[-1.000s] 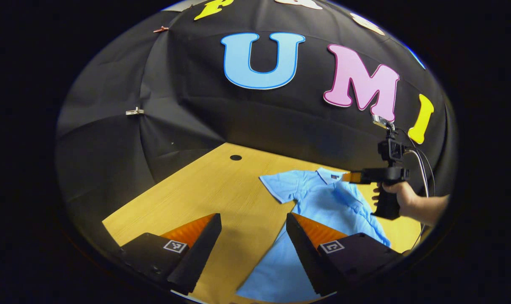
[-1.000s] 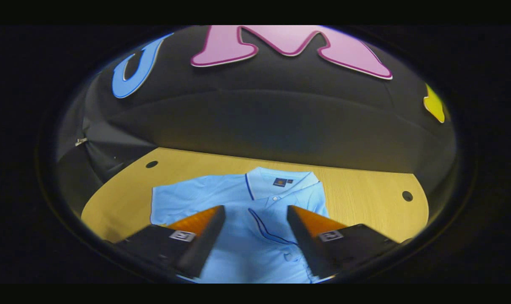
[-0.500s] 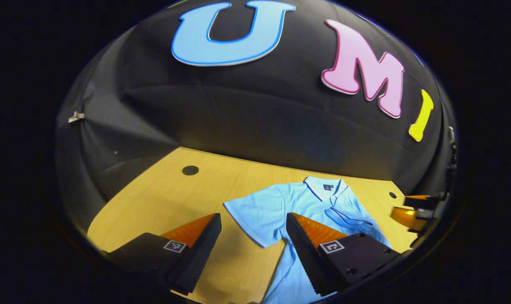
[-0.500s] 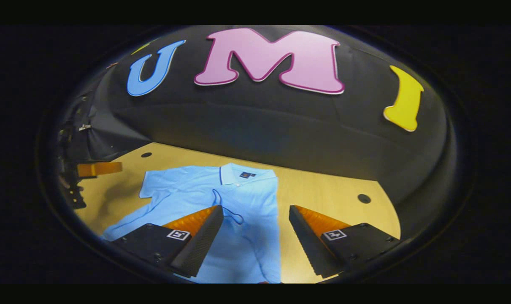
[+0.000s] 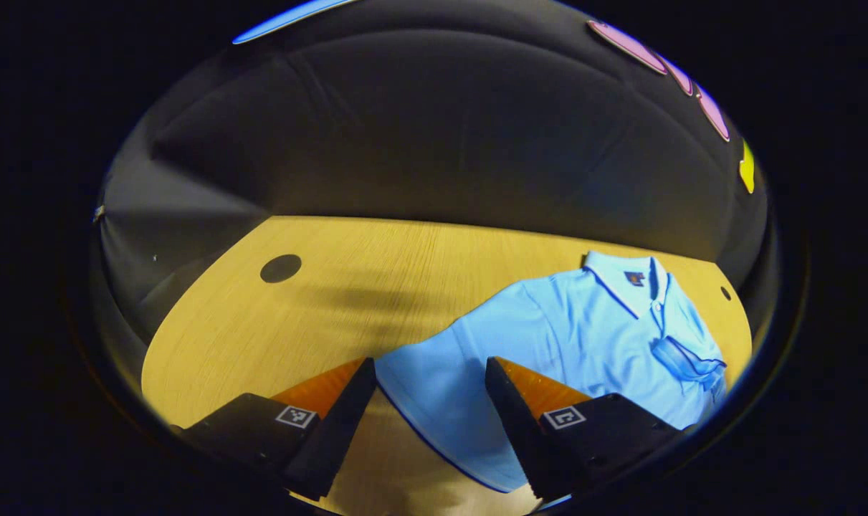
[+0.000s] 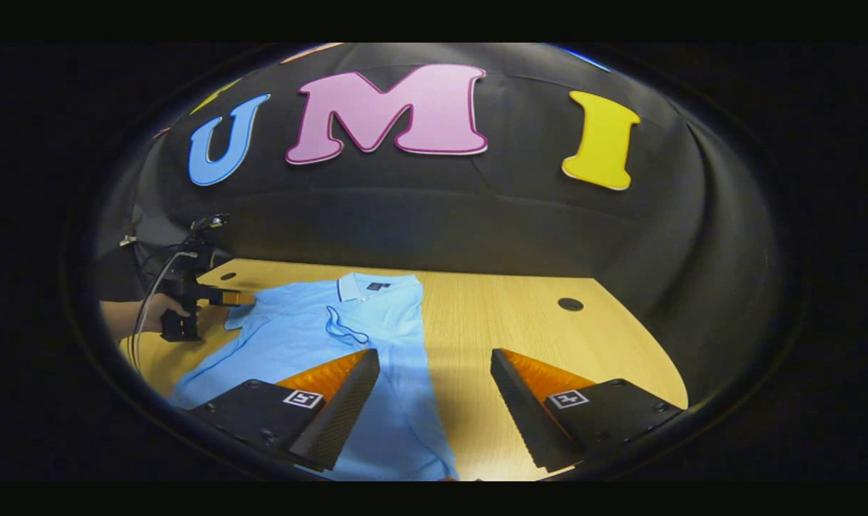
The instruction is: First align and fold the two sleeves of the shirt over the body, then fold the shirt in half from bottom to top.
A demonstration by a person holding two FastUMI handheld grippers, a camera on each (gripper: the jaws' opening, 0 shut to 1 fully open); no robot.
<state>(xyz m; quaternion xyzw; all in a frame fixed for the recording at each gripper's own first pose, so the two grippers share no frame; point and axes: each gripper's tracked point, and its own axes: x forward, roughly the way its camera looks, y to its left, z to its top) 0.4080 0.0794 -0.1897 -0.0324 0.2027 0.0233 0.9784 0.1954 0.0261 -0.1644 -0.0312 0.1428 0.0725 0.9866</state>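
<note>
A light blue polo shirt [image 5: 584, 337] lies flat on the wooden table [image 5: 276, 337], collar [image 5: 623, 276] toward the wall. One sleeve [image 5: 684, 358] is folded over the body. The other sleeve [image 5: 434, 394] lies spread out between the fingers of my left gripper [image 5: 430, 408], which is open low over it. In the right gripper view the shirt [image 6: 312, 337] is left of centre and the left gripper [image 6: 236, 297], held by a hand [image 6: 154, 312], is at the spread sleeve. My right gripper [image 6: 434, 401] is open above the shirt's side edge, with nothing between its fingers.
The table has round cable holes [image 5: 281, 267] [image 6: 570, 304] near its back corners. The black cloth wall [image 6: 434, 215] stands close behind the table. Bare wood [image 6: 520, 322] lies on the folded-sleeve side of the shirt.
My left gripper has swung in and come down over the spread sleeve, which now lies between its fingers. My right gripper has drawn back from over the shirt's chest to its side edge.
</note>
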